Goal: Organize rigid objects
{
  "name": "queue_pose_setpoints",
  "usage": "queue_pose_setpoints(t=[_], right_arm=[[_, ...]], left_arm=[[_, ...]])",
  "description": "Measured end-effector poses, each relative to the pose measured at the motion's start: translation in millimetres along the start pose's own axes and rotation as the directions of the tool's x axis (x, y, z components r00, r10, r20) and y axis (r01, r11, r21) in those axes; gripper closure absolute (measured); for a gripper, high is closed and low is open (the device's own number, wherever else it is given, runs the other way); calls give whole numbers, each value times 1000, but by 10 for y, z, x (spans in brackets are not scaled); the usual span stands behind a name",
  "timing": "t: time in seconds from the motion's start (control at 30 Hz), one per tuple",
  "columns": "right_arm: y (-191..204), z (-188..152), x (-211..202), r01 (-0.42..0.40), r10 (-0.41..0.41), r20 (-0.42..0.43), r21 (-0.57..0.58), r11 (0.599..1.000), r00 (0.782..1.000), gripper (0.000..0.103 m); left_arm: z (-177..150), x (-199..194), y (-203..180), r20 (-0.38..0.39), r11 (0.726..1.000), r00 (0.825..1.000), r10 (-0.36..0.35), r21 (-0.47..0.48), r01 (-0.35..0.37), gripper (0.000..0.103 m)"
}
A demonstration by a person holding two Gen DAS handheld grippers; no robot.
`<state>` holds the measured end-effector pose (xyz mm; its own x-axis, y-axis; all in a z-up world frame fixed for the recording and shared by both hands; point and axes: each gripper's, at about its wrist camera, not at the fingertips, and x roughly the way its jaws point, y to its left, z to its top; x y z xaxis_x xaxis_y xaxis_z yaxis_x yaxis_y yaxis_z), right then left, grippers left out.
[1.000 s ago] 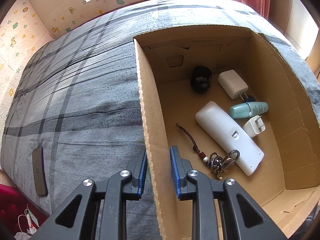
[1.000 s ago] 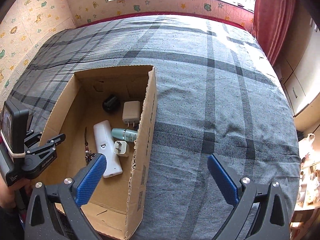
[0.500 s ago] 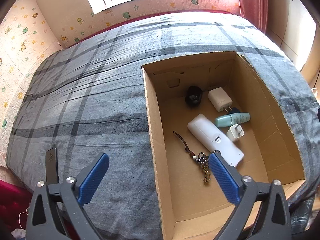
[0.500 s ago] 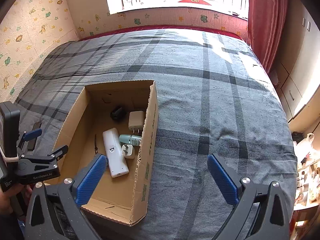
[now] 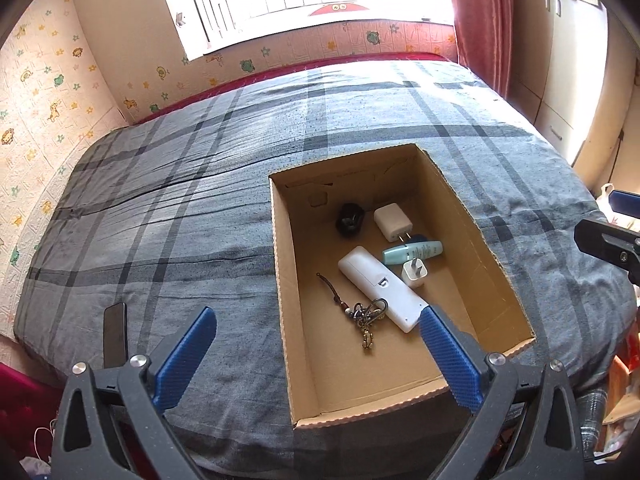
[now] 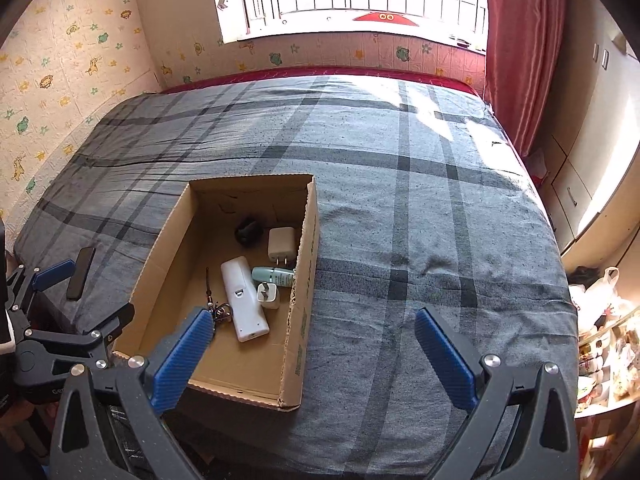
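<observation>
Moved: left gripper (image 5: pixel 318 354) has let go of the box wall and drawn back, fingers spread, empty.
Right gripper (image 6: pixel 314 354): fingers spread, empty.
Cardboard box (image 5: pixel 486 248): remote control (image 5: pixel 380 286) at centre, keychain (image 5: pixel 362 314) at 7 o'clock, chargers and bottle (image 5: pixel 414 251) toward 1 o'clock.

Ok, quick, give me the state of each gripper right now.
Left gripper: fingers just opened wide, nothing between them, above the cardboard box.
Right gripper: fingers open, holding nothing.

White remote (image 5: pixel 382 289), keyring (image 5: pixel 365 314), two white chargers, teal bottle (image 5: pixel 413 251) lie flat inside the open cardboard box (image 5: pixel 280 280)
</observation>
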<state>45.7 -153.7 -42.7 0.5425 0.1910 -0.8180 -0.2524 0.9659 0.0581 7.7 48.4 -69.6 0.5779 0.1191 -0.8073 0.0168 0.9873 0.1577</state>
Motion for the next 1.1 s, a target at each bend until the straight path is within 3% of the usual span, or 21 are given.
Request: queue_pose_setpoints(t=[0.2, 0.33, 0.9, 1.1], right_arm=[[41, -37, -204, 10, -10, 18, -10, 1000, 1000, 0], [77, -78, -315, 9, -8, 40, -13, 1000, 999, 0], [186, -300, -409, -5, 6, 38, -39, 999, 999, 0], [176, -356, -396, -10, 11, 30, -32, 999, 999, 0]], left_arm=[[-33, -251, -150, 33, 999, 998, 45, 12, -46, 0], [-67, -382, -201, 49, 1000, 999, -1, -12, 2, 0], [-176, -611, -363, 69, 996, 995, -72, -39, 75, 0], [-213, -635, -393, 70, 997, 995, -66, -36, 68, 0]])
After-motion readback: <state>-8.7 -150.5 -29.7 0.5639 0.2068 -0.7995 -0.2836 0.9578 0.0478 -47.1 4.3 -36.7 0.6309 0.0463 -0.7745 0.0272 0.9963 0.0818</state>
